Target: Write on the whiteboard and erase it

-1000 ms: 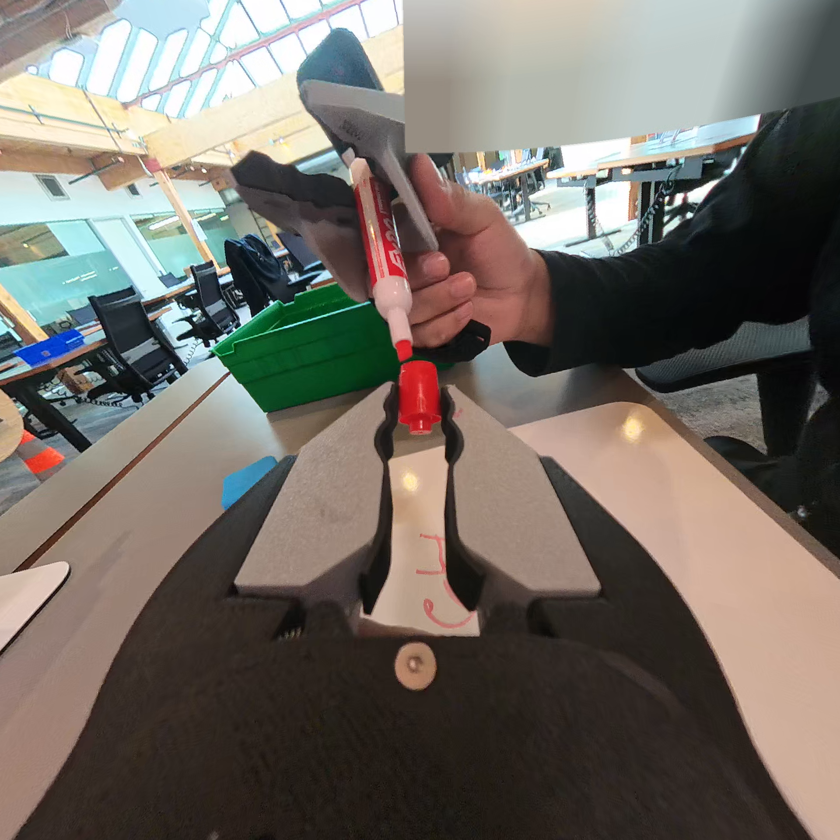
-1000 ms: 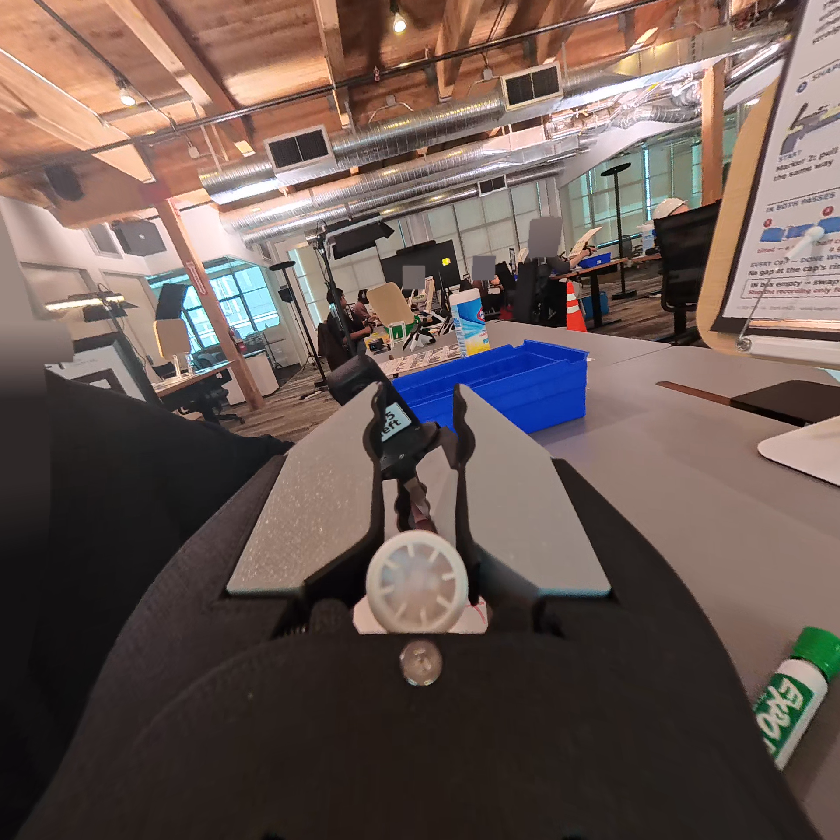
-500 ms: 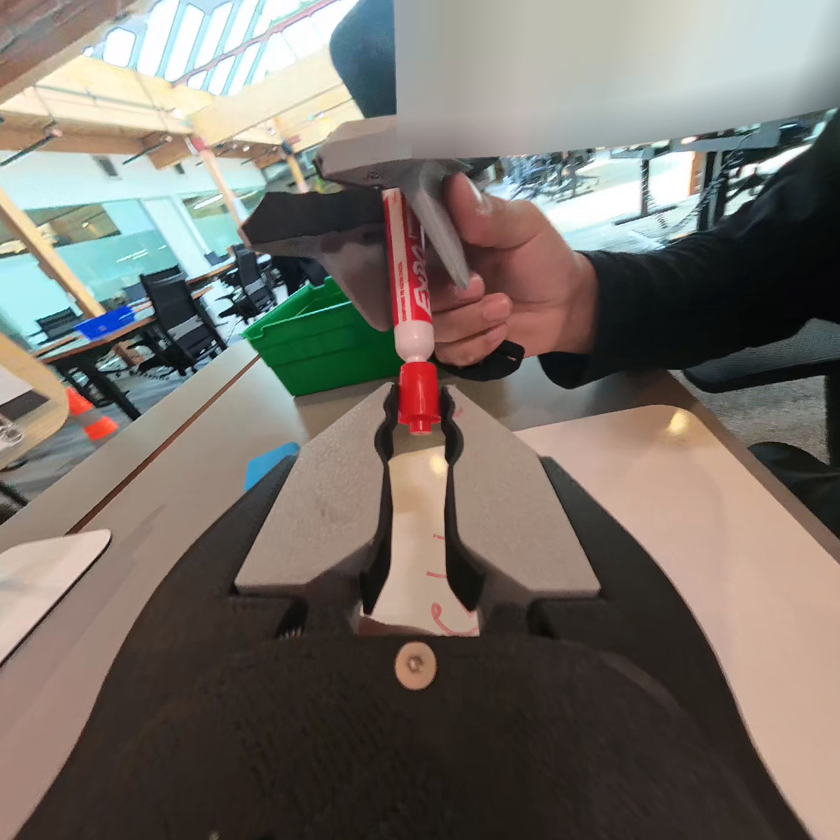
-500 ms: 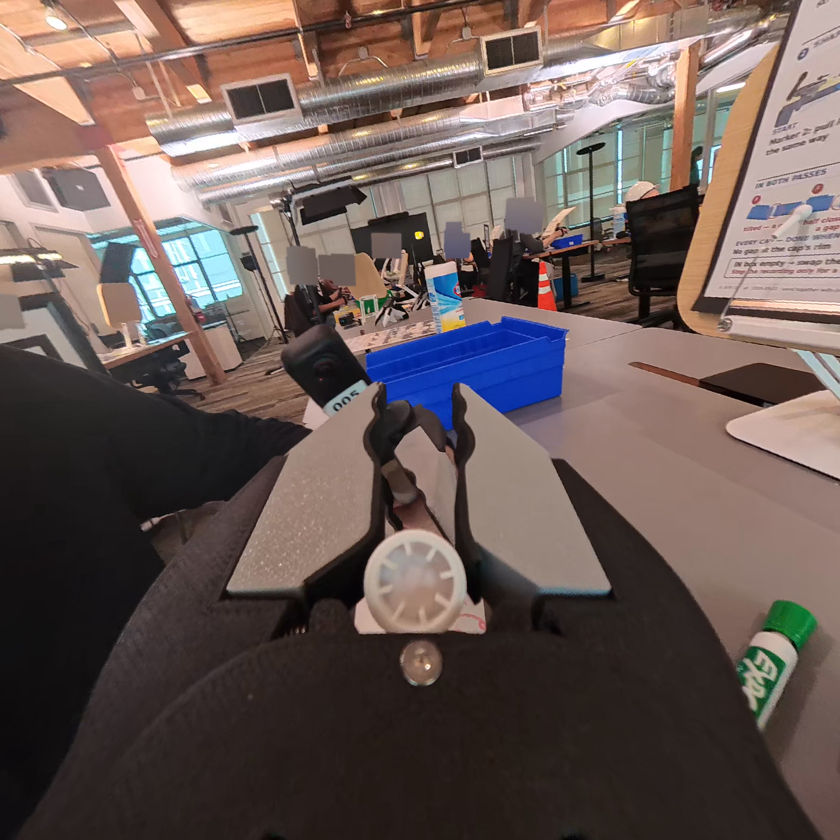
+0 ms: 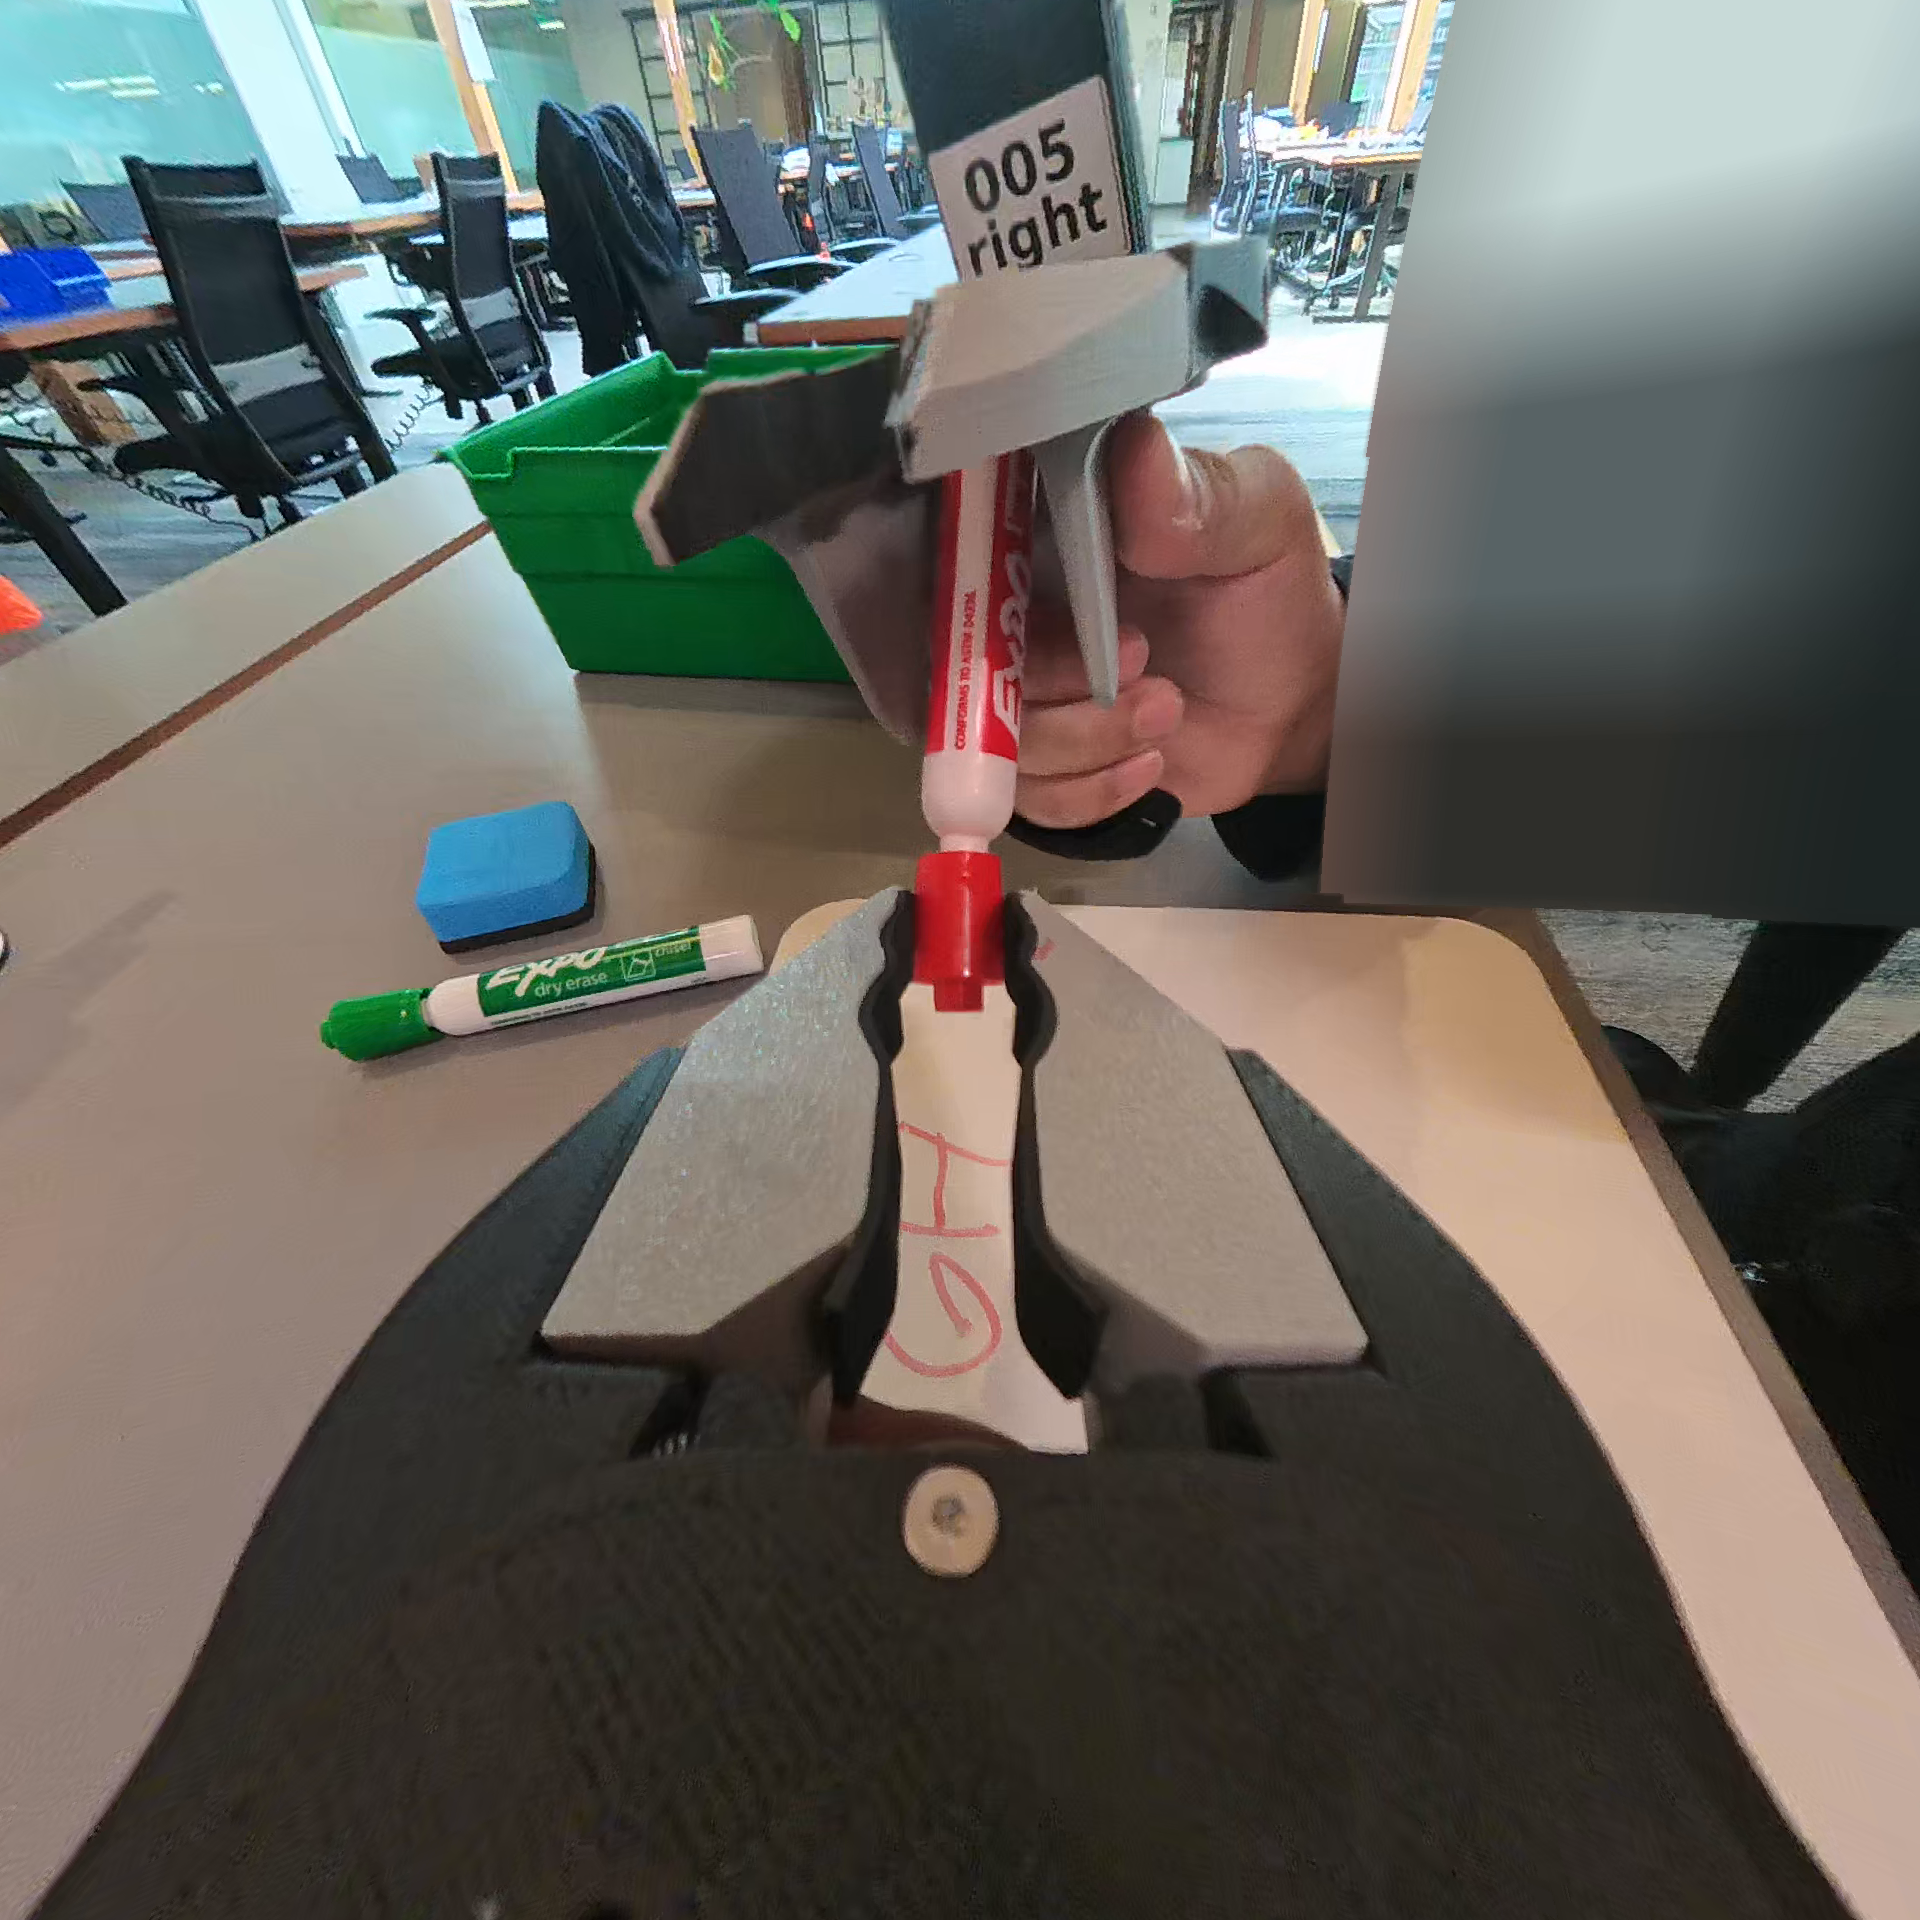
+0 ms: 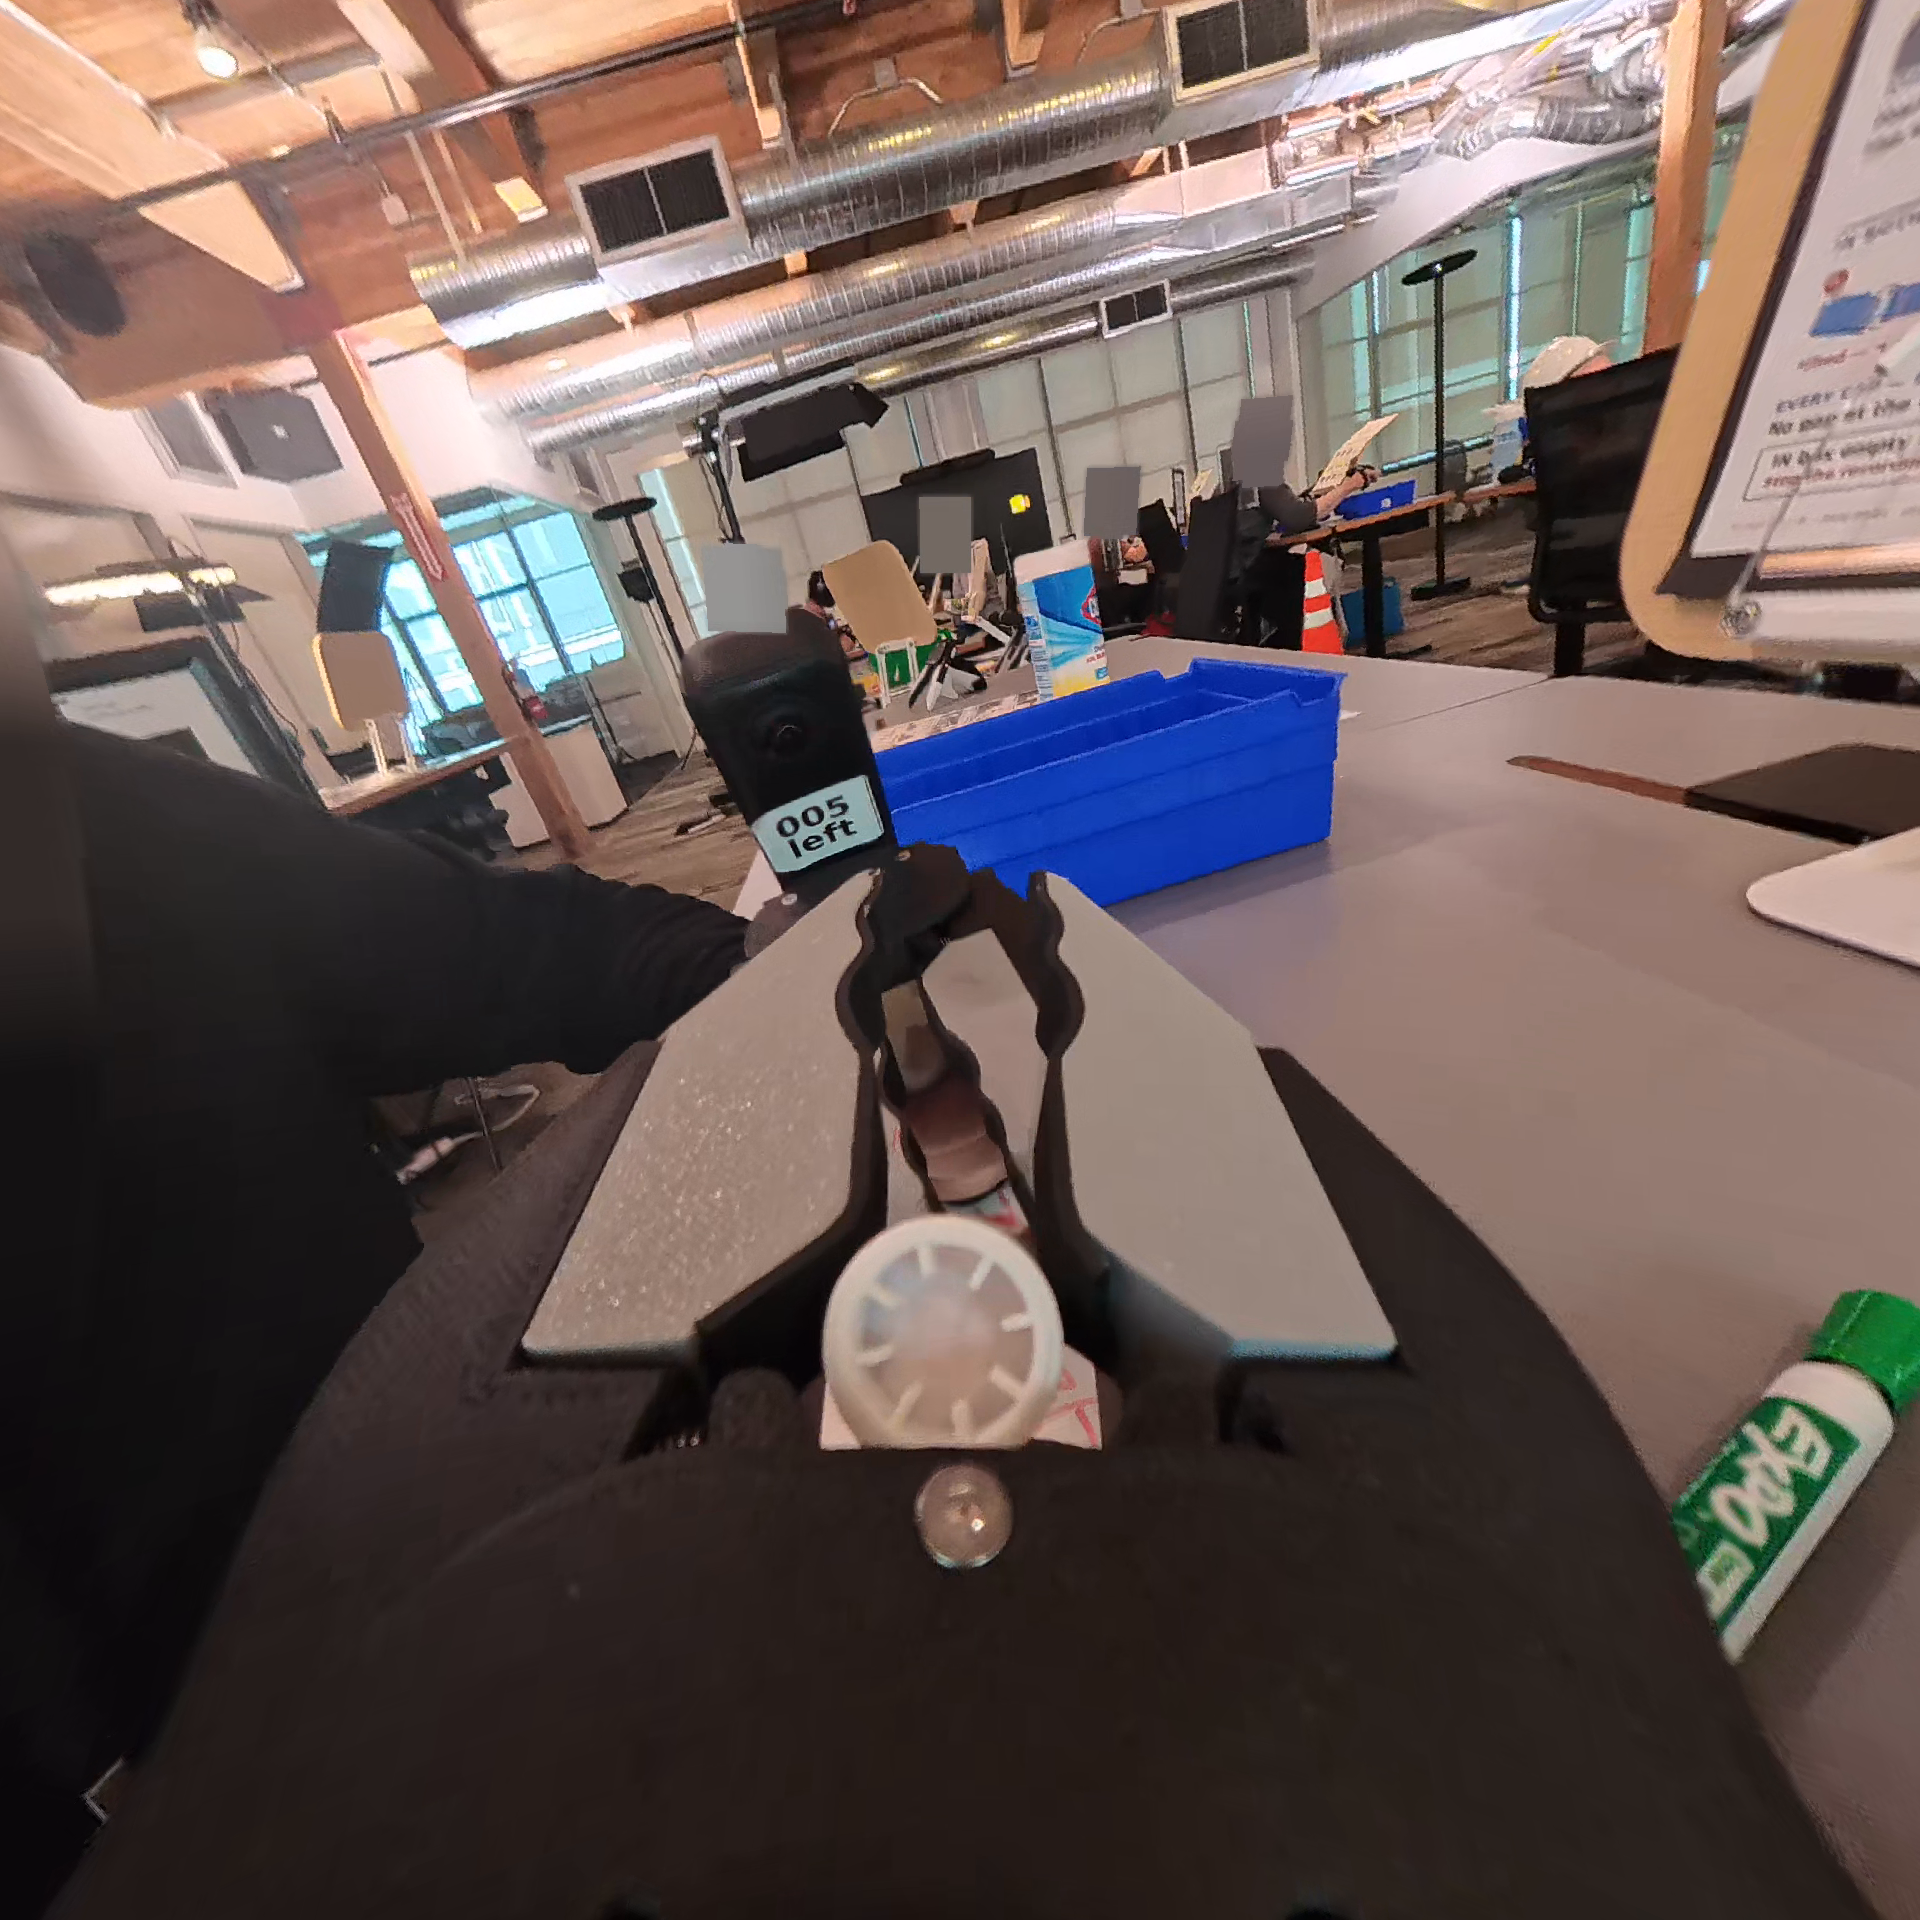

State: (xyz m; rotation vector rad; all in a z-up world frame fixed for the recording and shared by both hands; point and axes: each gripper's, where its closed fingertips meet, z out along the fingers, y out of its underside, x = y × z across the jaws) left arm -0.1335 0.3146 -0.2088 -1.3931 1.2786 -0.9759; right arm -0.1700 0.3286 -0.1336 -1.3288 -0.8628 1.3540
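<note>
The red-and-white marker (image 5: 971, 644) stands upright, clamped in the right gripper (image 5: 997, 488), its nose in the red cap (image 5: 958, 930) pinched by the left gripper (image 5: 958, 935) above the whiteboard (image 5: 1351, 1039).

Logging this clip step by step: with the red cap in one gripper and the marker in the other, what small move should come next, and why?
Probably push the red marker a little further down into the red cap. The left gripper pinches the cap, the right gripper holds the marker upright above it, and a white neck still shows above the cap, so it looks not fully seated.
</note>
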